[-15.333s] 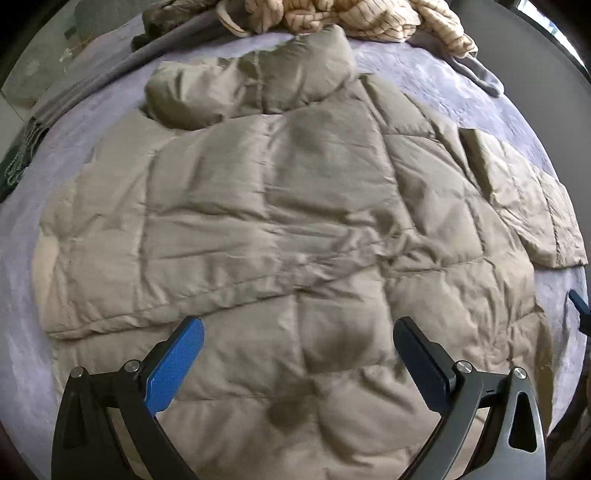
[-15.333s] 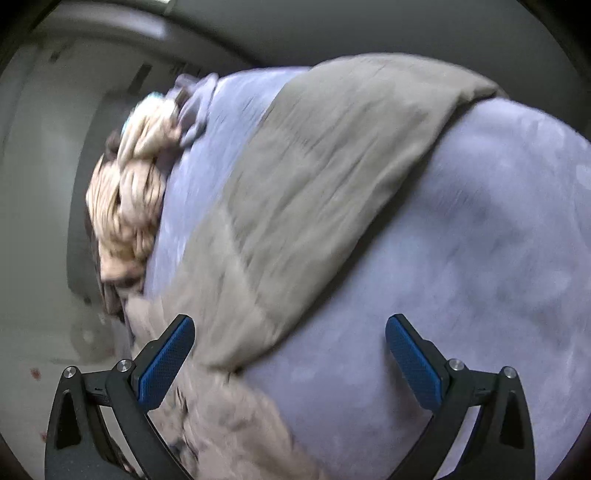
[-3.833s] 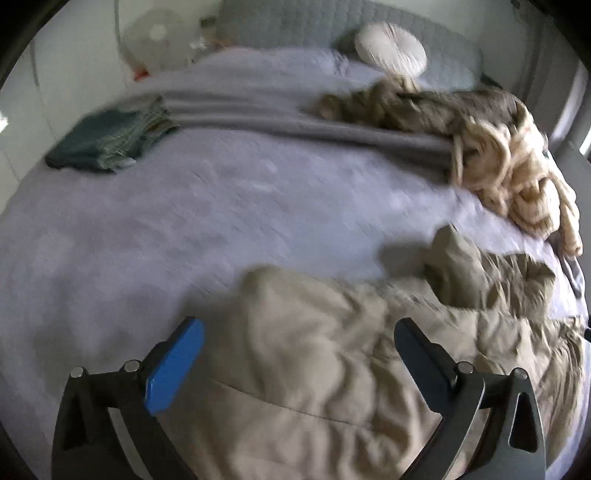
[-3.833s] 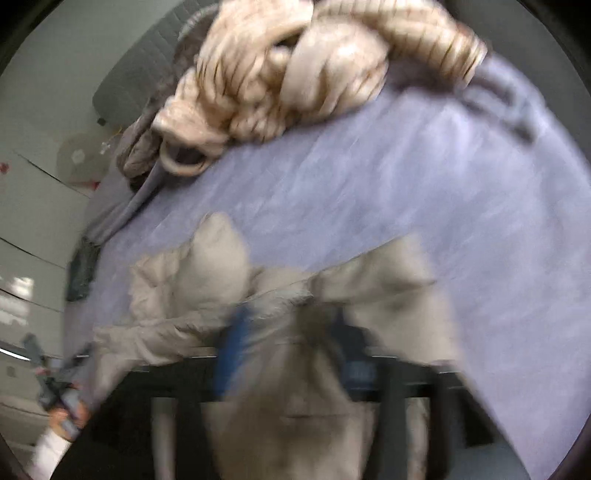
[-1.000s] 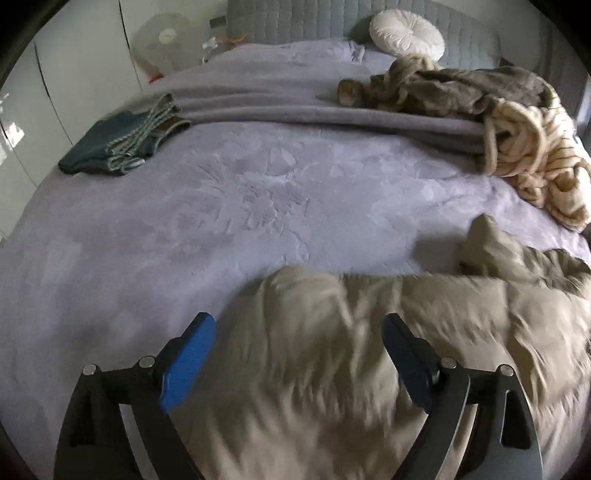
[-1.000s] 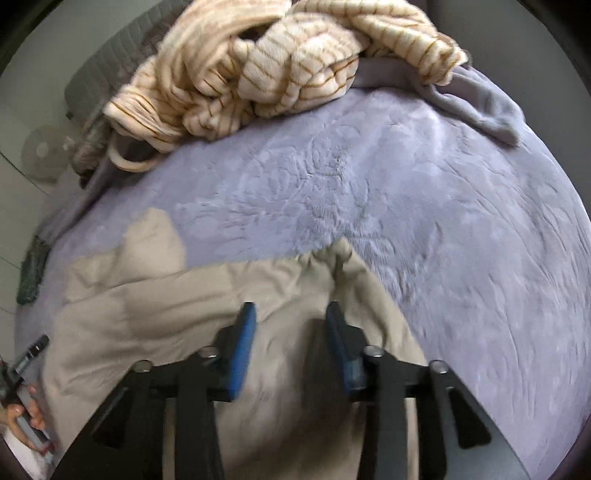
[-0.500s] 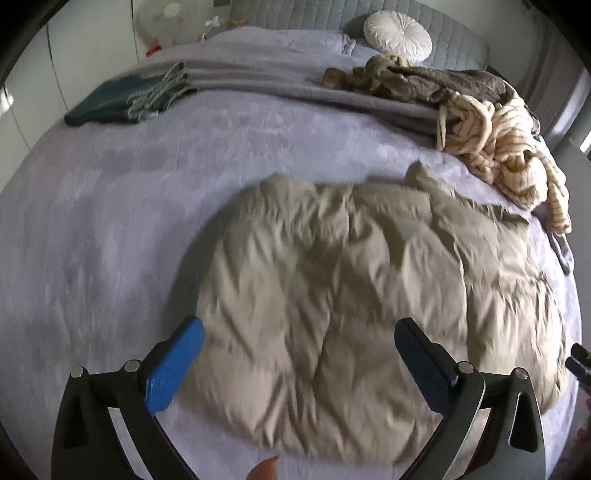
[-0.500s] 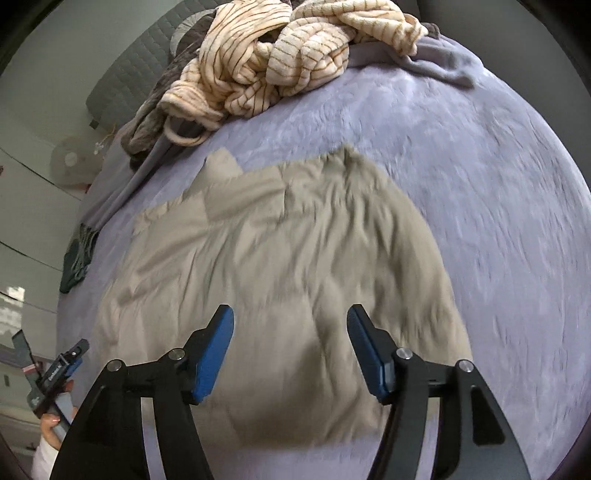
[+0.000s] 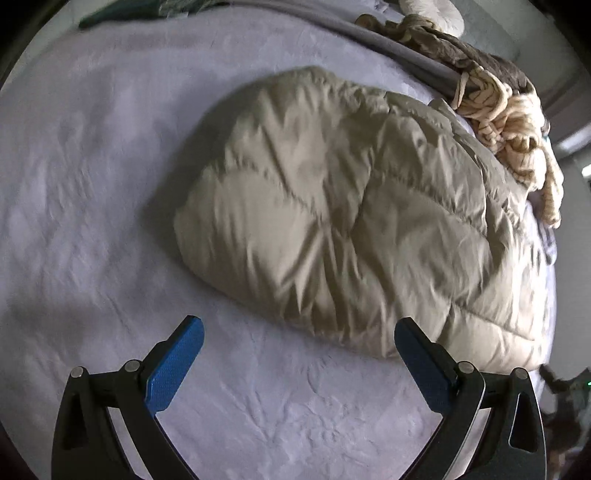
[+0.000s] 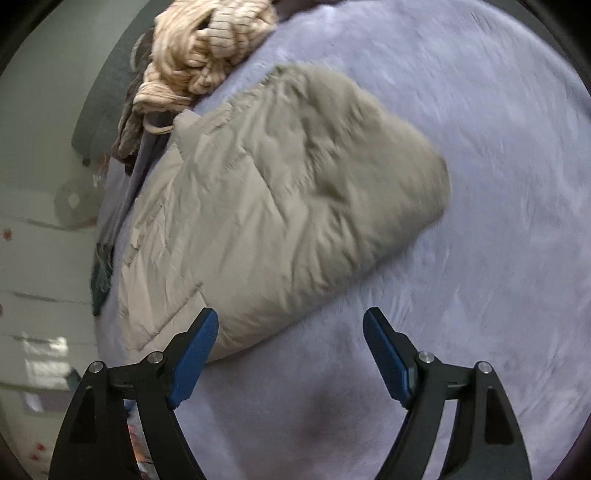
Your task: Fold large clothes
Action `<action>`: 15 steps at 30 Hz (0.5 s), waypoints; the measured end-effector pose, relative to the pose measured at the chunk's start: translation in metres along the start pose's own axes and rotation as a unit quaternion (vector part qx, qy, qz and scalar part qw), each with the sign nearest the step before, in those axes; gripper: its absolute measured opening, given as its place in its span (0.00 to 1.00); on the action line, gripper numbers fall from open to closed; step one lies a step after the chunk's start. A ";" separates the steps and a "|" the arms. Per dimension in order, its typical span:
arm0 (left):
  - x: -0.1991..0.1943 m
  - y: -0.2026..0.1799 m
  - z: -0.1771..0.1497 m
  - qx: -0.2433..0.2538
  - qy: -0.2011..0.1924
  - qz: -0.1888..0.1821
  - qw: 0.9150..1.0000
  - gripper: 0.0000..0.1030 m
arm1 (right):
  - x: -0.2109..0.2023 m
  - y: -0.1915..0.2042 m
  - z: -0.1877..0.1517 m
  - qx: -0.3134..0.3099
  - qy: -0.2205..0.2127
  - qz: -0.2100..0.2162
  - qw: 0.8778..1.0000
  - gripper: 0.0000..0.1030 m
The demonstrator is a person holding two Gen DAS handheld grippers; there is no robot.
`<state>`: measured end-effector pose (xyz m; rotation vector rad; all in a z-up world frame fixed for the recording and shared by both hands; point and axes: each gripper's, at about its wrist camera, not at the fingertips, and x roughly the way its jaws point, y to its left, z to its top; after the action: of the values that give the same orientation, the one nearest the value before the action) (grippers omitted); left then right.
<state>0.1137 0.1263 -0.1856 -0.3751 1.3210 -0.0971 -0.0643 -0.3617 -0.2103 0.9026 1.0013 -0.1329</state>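
A beige quilted puffer jacket [image 9: 343, 218] lies folded into a compact puffy shape on the lavender bedspread [image 9: 85, 177]. It also shows in the right wrist view [image 10: 273, 206]. My left gripper [image 9: 299, 354] is open and empty, held above bare bedspread just in front of the jacket's near edge. My right gripper [image 10: 290, 343] is open and empty, held above the bedspread [image 10: 498, 221] at the jacket's other side, its left finger over the jacket's edge.
A cream striped knit garment [image 9: 513, 122] and a brown one [image 9: 436, 40] lie heaped at the bed's far side, close to the jacket. The knit heap also shows in the right wrist view [image 10: 199, 48]. A dark green folded item [image 9: 147, 9] lies far left.
Both grippers have swung down closer to the bed and outward to the jacket's two sides. The right jaws have opened wider. The jacket lies as before.
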 end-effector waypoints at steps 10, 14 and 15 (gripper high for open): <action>0.024 0.018 0.001 -0.075 0.003 -0.100 0.992 1.00 | 0.024 -0.006 0.004 0.059 -0.003 0.079 0.995 1.00; 0.035 0.025 0.006 -0.089 0.006 -0.123 0.988 1.00 | 0.037 -0.002 0.014 0.076 -0.003 0.108 0.991 1.00; 0.038 0.025 0.008 -0.090 0.006 -0.126 0.988 1.00 | 0.041 -0.001 0.016 0.078 0.002 0.109 0.991 1.00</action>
<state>0.1276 0.1411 -0.2276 -0.6968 1.2923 -0.1928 -0.0308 -0.3617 -0.2393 1.1502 0.8974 -0.0246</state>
